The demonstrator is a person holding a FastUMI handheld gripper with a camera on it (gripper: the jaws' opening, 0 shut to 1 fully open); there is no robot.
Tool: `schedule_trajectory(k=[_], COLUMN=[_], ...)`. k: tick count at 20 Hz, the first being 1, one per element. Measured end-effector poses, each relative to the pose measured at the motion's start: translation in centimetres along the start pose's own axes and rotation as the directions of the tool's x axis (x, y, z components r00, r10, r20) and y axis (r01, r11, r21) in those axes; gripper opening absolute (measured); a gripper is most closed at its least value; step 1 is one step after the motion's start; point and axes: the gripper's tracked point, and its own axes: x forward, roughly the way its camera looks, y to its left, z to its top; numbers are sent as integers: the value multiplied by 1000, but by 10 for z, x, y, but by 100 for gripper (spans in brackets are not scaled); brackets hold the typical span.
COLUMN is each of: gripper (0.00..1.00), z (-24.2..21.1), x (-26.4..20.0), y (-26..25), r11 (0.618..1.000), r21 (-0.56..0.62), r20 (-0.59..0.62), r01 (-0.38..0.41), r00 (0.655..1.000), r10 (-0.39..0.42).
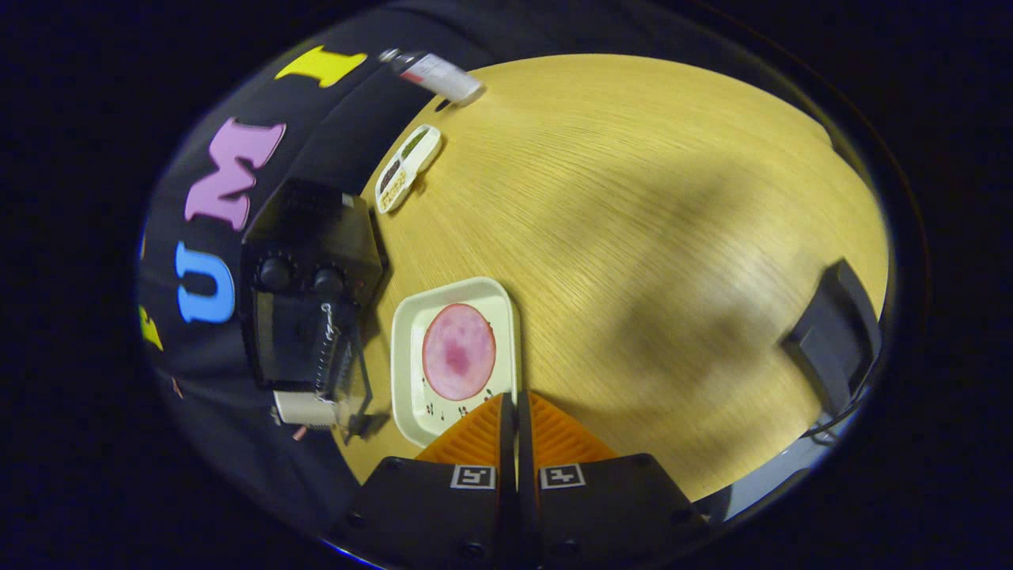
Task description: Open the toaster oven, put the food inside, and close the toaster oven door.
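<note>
The gripper (pixel 516 396) is seen with its fingers pressed together, nothing between them, the tips lying over the near rim of a tray (pixel 407 356). The tray is a pale, square dish with rounded corners, set flat on the wooden table (pixel 633 222). On it a round pink slice of food (pixel 459 351) lies flat, just ahead of the fingertips and a little to one side of them. Small dark marks are printed on the tray's near edge.

Just beside the tray, on the side away from the open table, the oven (pixel 309 309) is placed against the booth's black wall. Two knobs are seen on its dark front, with the glass door beneath them; a wire handle runs along the door. Whether the door is fully shut cannot be told. The oven's front is turned toward the tray.

Beyond the oven, a narrow white dish (pixel 407 168) with three compartments lies with its long axis running away from the fingers. Farther still, at the table's far edge, a bottle (pixel 434 74) lies on its side. Well apart, on the opposite side of the table, a dark block (pixel 835 336) with a cable is seen. Nothing stands between tray and oven.
</note>
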Motion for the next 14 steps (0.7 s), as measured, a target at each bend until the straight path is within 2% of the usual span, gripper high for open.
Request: schedule_trajectory(k=[3, 5, 9, 14], gripper=[6, 6, 6, 6], z=[3, 2, -1, -15], x=[-8, -17, -39, -56], y=[2, 8, 33, 101], r11=[991, 986, 982, 964], r21=[116, 136, 101, 38], r20=[28, 41, 50, 31], r01=[-66, -97, -161, -264], r00=[998, 995, 986, 964], r10=[63, 92, 157, 263])
